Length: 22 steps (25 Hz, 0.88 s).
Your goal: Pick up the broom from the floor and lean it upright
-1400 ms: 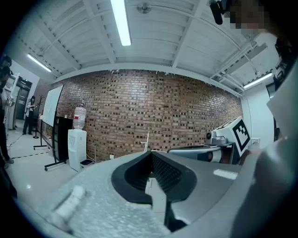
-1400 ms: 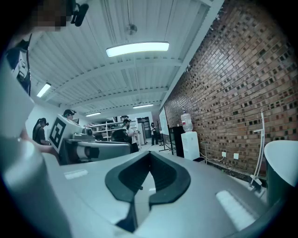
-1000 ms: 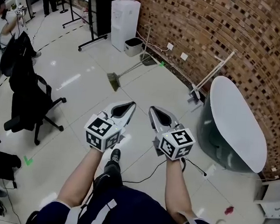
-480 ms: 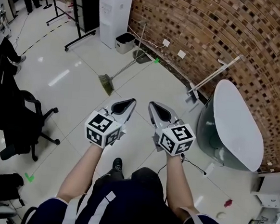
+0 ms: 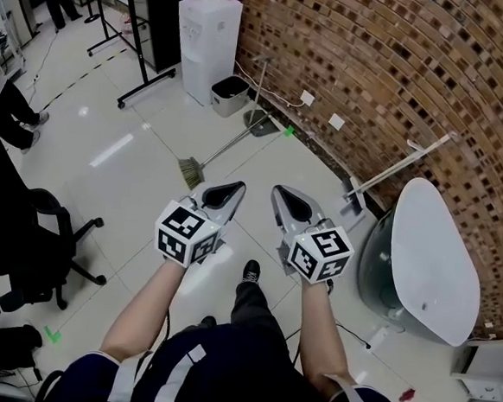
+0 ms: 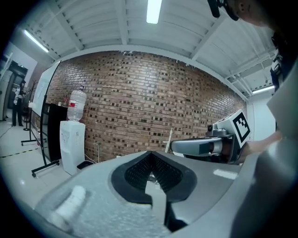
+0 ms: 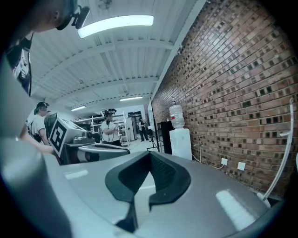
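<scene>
The broom lies flat on the tiled floor ahead of me, its greenish bristles nearest and its thin handle running away toward the brick wall. In the head view both grippers are held out side by side above the floor, short of the bristles. My left gripper is shut and empty. My right gripper is shut and empty too. In the left gripper view the shut jaws fill the lower frame and the right gripper shows beside them. The left gripper shows in the right gripper view. The broom is in neither gripper view.
A white water dispenser and a small bin stand by the brick wall. A dustpan lies past the broom's handle. A mop leans at the right, beside a white oval tub. A black office chair is at left.
The person has walked forward: the broom, dispenser and wall have come closer in the head view. Both grippers keep their side-by-side pose, still shut.
</scene>
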Tool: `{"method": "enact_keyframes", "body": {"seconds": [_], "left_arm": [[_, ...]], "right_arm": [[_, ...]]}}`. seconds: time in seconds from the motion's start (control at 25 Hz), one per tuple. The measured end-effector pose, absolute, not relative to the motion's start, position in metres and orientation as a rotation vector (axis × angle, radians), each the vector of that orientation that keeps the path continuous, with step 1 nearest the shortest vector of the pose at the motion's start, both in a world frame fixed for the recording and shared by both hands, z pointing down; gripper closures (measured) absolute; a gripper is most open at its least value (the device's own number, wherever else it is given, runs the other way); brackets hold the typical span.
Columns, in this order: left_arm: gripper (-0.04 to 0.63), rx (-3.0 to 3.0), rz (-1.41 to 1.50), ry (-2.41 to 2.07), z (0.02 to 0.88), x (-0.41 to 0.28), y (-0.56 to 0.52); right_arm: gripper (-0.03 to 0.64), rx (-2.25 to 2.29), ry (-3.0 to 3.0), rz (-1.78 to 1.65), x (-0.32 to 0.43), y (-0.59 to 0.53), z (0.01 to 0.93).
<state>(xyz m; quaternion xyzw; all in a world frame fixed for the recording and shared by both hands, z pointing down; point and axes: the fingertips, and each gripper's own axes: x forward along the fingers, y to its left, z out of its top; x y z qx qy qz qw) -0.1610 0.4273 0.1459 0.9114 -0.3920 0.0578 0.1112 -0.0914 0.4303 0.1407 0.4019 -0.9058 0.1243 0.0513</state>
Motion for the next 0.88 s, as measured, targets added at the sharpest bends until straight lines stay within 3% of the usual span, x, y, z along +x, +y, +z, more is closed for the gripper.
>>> {"method": "enact_keyframes", "body": {"seconds": [0.44, 0.88], "left_arm": [[0.594, 2.64, 0.236, -1.207, 0.156, -0.111, 0.271], [0.595, 2.601, 0.22, -1.171, 0.199, -0.107, 0.126]], "right_arm": [[0.612, 1.158, -2.813, 0.392, -0.039, 0.252, 0.147], [0.612, 1.155, -2.731, 0.422, -0.028, 0.117, 0.187]]}}
